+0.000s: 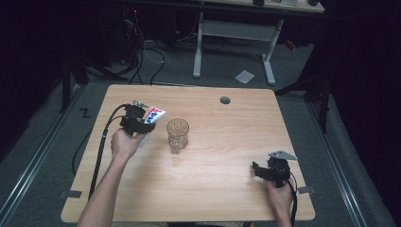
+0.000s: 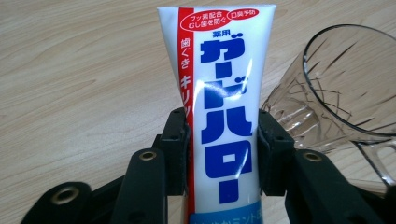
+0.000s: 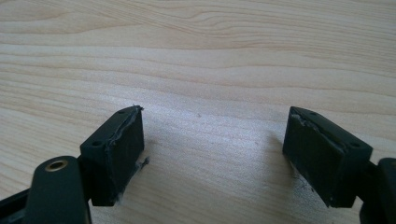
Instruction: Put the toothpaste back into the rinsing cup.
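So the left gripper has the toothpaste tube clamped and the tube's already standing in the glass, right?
Not quite. The left gripper does clamp the toothpaste tube, but the tube is outside the glass, held beside it above the table. The high view shows this.

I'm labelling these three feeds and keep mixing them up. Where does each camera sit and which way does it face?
High view: above the person's side, facing forward and down on the table; both forearms show.
Left gripper view: on the left gripper, along its jaws clamping the toothpaste tube.
Right gripper view: on the right gripper, facing bare wood.
Shared: the high and left gripper views show the tube and the glass cup.
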Demonstrator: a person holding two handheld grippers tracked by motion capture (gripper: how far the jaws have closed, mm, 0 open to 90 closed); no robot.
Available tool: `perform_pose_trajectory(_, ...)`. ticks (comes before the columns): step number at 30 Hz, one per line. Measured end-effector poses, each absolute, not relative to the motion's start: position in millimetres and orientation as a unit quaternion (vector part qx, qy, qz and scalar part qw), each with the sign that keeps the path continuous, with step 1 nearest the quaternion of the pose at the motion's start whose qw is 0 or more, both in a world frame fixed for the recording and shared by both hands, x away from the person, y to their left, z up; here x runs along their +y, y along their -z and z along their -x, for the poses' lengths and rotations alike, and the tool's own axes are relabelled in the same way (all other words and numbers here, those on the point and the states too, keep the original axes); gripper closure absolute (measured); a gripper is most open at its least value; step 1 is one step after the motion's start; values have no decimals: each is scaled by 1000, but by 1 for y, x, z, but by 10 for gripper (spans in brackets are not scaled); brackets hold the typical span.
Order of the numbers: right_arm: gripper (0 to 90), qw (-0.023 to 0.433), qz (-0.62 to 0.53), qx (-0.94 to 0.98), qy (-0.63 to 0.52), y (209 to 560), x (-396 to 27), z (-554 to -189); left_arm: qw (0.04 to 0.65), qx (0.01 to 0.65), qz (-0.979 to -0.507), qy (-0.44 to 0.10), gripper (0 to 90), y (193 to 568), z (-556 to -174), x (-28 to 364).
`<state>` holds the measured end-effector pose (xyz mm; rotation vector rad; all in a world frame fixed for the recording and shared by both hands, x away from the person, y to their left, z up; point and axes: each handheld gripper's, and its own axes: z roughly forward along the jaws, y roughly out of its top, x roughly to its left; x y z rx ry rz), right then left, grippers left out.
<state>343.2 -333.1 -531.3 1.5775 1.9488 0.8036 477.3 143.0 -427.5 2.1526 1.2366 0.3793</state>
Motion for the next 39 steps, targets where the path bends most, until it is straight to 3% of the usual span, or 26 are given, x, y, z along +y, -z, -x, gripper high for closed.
perform_pose_trajectory(39, 202, 252, -580, 716, -295, 531, -333, -343, 381, 405, -819, -140, 619, 383, -450, 109)
